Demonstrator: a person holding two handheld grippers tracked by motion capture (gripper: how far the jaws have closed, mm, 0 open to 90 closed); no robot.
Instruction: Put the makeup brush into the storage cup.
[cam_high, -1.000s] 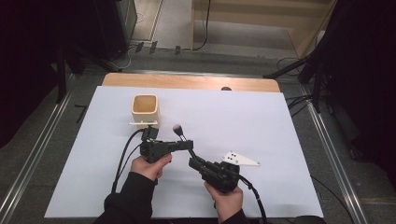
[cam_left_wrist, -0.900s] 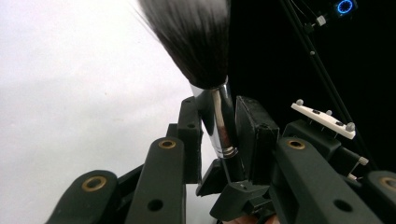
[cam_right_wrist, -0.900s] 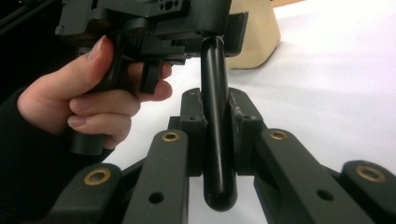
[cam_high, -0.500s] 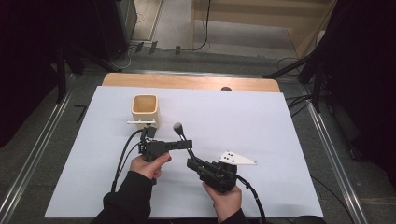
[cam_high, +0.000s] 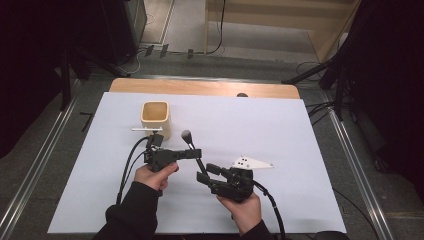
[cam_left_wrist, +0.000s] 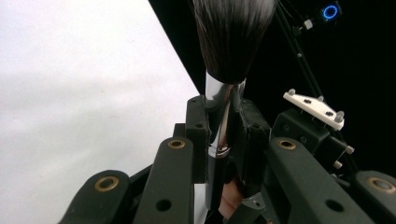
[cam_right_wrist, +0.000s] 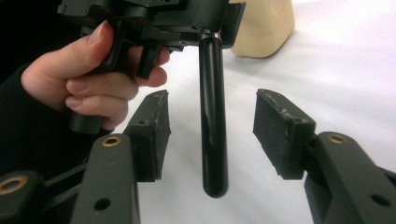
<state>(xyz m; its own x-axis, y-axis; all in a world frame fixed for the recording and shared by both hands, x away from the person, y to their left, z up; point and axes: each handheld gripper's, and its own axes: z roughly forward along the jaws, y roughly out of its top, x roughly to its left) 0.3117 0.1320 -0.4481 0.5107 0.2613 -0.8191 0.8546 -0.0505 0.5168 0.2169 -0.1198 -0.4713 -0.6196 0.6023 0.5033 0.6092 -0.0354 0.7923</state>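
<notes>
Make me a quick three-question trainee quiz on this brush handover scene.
1. True or false: the left claw is shut on the brush.
2. The pads of the right claw stand: A) pressed on the handle, B) apart on either side of the handle, C) away from the brush altogether.
3. What stands on the sheet just beyond the left claw?

Key
1. True: its pads clamp the brush just below the bristles.
2. B: the right claw has just been opening, and the black handle hangs between its pads, touching neither.
3. A cream cup.
</notes>
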